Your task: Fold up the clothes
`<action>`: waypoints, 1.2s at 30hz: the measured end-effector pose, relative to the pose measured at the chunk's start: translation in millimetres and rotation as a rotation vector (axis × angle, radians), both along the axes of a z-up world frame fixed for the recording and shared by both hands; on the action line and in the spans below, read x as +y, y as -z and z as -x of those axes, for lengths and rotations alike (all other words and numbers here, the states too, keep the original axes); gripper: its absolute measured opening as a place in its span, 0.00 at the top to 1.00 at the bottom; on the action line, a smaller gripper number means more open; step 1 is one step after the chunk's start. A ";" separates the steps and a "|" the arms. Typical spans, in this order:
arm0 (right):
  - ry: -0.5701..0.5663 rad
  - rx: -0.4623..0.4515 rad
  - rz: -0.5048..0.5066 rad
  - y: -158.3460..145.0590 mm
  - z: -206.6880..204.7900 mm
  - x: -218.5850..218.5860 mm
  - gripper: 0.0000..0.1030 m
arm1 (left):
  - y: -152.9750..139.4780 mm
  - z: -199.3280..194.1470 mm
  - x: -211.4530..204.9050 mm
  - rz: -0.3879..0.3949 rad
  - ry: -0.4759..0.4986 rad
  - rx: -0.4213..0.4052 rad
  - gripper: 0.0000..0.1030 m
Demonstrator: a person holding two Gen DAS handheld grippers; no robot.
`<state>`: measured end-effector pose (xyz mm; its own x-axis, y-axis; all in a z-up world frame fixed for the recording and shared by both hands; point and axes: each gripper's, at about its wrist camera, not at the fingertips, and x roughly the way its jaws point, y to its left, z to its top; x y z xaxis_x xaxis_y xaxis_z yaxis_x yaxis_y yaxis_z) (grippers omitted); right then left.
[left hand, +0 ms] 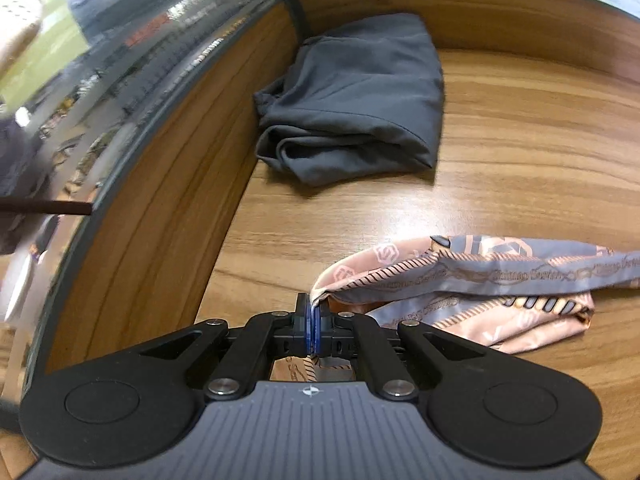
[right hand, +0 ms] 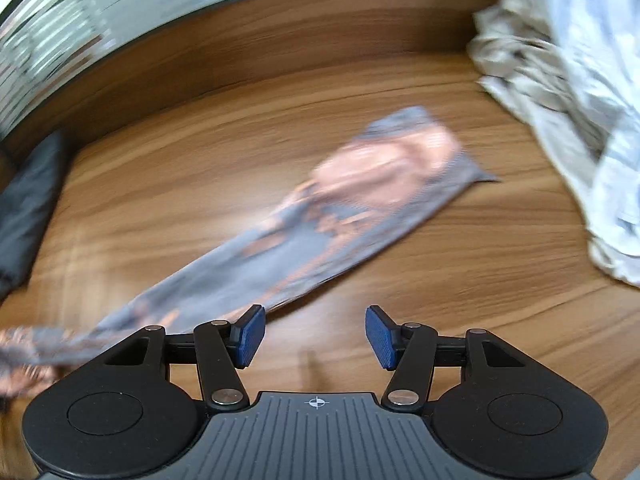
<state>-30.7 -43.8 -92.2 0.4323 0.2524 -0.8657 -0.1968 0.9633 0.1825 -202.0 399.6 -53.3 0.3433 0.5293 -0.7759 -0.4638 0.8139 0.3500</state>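
Note:
A pink and grey patterned scarf (left hand: 476,276) lies on the wooden table (left hand: 520,140), partly folded over itself. My left gripper (left hand: 314,322) is shut on its left corner, the blue pads pinching the fabric. In the right wrist view the same scarf (right hand: 320,220) stretches diagonally across the table, blurred by motion. My right gripper (right hand: 314,336) hovers open above the bare wood just right of the scarf's near edge, nothing between its blue pads (right hand: 252,334).
A folded dark grey garment (left hand: 352,104) rests in the far left corner against the wooden wall (left hand: 160,184); it shows as a dark shape (right hand: 24,208) in the right wrist view. A crumpled pale cloth pile (right hand: 568,92) fills the far right.

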 end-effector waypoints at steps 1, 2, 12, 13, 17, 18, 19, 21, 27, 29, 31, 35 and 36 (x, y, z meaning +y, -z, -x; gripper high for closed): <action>0.026 0.003 -0.005 0.4 -7.7 -10.0 0.43 | -1.6 0.1 -3.0 -0.005 -0.015 -0.003 0.98; 0.053 0.006 -0.011 0.9 -15.3 -19.9 0.43 | -3.1 0.4 -5.7 -0.007 -0.034 -0.005 0.98; 0.154 0.026 -0.074 2.6 -80.4 -82.6 0.43 | -19.1 7.2 -35.7 0.154 -0.204 -0.122 0.63; 0.155 0.031 -0.079 3.7 -85.4 -85.4 0.43 | -21.5 6.8 -42.5 0.183 -0.201 -0.138 0.57; 0.171 0.065 -0.114 12.2 -104.1 -95.4 0.44 | -27.0 -1.5 -68.9 0.280 -0.191 -0.191 0.47; 0.184 0.080 -0.128 15.4 -108.2 -97.9 0.45 | -27.2 -4.8 -75.6 0.300 -0.190 -0.200 0.46; 0.198 0.095 -0.146 18.2 -111.8 -100.4 0.45 | -26.9 -8.3 -82.4 0.319 -0.191 -0.208 0.42; 0.225 0.122 -0.185 23.3 -118.8 -105.1 0.50 | -26.0 -14.1 -94.8 0.351 -0.188 -0.225 0.35; 0.286 0.137 -0.200 31.5 -135.7 -108.2 0.59 | -16.6 -35.1 -129.4 0.404 -0.118 -0.225 0.33; 0.279 0.145 -0.193 35.9 -140.1 -106.9 0.62 | -11.3 -42.6 -137.8 0.418 -0.092 -0.219 0.33; 0.273 0.153 -0.187 40.2 -144.4 -105.6 0.65 | -5.2 -50.6 -147.3 0.413 -0.053 -0.201 0.32; 0.265 0.161 -0.186 46.5 -148.1 -102.5 0.89 | 6.3 -63.9 -168.3 0.379 0.066 -0.148 0.32; 0.259 0.159 -0.186 46.7 -148.3 -101.8 0.94 | 9.3 -66.9 -173.3 0.362 0.101 -0.131 0.32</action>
<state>117.6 -145.6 -138.9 0.3662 0.3118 -0.8767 0.0943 0.9249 0.3683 -135.1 226.4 -62.6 0.4880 0.1876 -0.8524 -0.3965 0.9177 -0.0251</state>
